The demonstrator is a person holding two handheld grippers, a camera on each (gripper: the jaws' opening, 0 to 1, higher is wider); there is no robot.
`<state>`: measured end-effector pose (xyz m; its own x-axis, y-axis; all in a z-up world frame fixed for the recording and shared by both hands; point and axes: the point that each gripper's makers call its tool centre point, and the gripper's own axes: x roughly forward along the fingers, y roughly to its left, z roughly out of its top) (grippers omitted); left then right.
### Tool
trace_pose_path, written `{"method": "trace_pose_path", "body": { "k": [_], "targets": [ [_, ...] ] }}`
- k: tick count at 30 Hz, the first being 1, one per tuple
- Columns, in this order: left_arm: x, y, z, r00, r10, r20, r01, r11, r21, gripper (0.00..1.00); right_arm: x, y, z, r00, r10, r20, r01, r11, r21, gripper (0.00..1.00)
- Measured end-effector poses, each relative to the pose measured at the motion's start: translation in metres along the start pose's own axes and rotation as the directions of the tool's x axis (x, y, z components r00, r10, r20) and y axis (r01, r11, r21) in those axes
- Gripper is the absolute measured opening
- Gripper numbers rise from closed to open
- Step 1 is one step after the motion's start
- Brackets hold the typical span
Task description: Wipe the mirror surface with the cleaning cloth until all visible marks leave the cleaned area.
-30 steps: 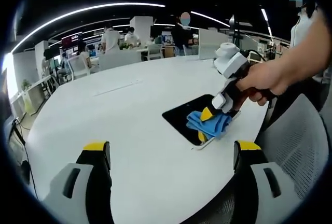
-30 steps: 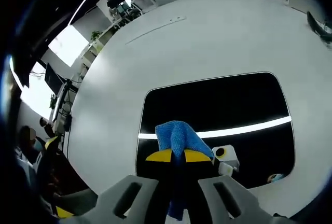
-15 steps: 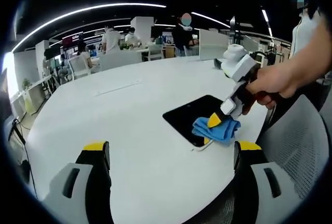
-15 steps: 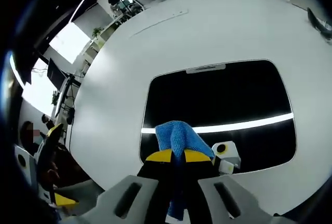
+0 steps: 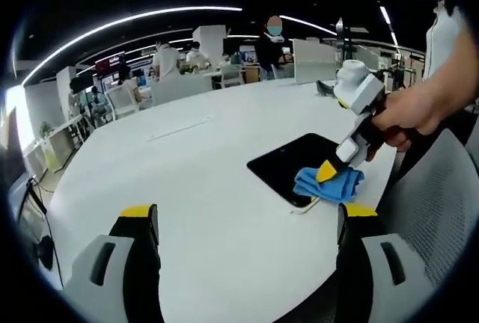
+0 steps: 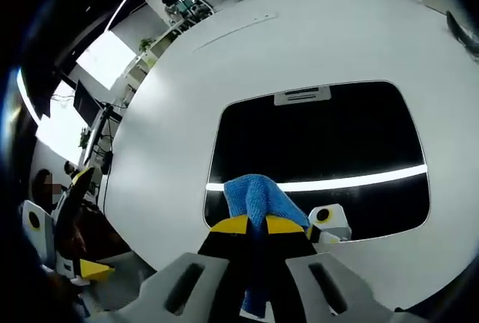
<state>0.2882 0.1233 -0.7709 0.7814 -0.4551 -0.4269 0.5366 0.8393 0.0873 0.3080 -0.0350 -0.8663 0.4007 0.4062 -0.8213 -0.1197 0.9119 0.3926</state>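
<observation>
Pulled the blue cleaning cloth back toward the near edge of the mirror over the last second. More dark glass showing ahead of the right hand-held gripper now, far edge and its small grey tab included, where a second ago that end was cut off. Reads like the tail end of a return stroke, so probably another pass still to come, though hard to call.

Right hand-held gripper clamped on the cloth, yellow tips pinching a bunched fold, rest of it hanging down between the jaws. From the left gripper view, cloth sitting right at the mirror's near corner, partly spilling onto the white surface. Left hand-held gripper just hanging back with jaws spread wide, nothing in them, mirror well ahead and off to its right.

Mirror itself: flat black rounded rectangle, glossy, a bright ceiling light strip reflected across it just ahead of the cloth. No obvious smudges visible, but too dark and small to be sure.
</observation>
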Motion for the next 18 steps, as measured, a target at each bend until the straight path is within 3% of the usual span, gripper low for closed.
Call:
{"method": "trace_pose_path", "body": {
  "k": [3,18],
  "targets": [
    [-0.0007,0.0008,-0.0024,1.0,0.002,-0.011,-0.002,1.0,-0.003,0.98,-0.0008,0.0037,-0.0032,1.0,0.012,-0.01,-0.011,0.999,0.031,0.0],
    [0.0008,-0.0012,-0.0059,0.999,-0.011,-0.03,0.012,1.0,0.013,0.99,-0.0003,0.0046,-0.0045,0.999,0.034,-0.018,-0.034,0.999,0.004,0.0]
  ]
}}
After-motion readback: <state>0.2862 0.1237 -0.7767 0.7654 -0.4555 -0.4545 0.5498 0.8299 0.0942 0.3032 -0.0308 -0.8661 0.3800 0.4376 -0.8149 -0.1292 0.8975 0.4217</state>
